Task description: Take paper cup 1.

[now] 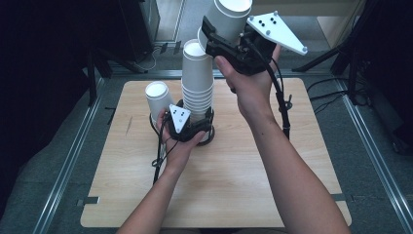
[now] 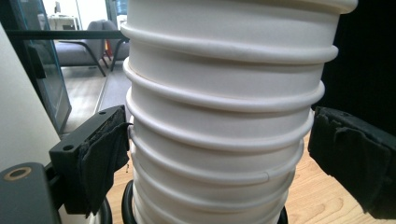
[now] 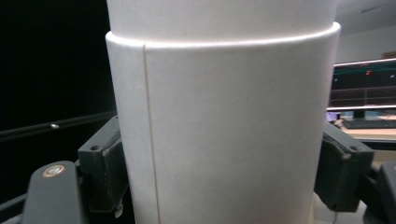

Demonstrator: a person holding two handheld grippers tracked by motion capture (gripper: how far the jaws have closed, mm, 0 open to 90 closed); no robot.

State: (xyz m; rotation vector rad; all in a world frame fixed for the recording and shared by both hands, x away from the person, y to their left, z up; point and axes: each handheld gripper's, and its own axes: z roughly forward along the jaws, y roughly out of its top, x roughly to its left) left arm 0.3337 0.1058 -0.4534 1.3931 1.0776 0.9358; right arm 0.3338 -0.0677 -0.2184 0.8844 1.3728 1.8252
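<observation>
A tall stack of white paper cups (image 1: 197, 85) is seen upright on the wooden worktop (image 1: 234, 175), with a single cup (image 1: 159, 100) just beside it. The left claw (image 1: 195, 127) is set around the stack's base, one pad touching, the other slightly apart. A white cup (image 1: 229, 14) is grasped by the right claw (image 1: 219, 41), raised above the stack.

Both forearms are bare, no sleeves. Each gripper is black, topped by a grey three-cornered plate (image 1: 276, 30) with dark dots, and trails a black cable (image 1: 283, 105). The jaws carry dark padding; a brass screw (image 3: 53, 170) sits on the body.
</observation>
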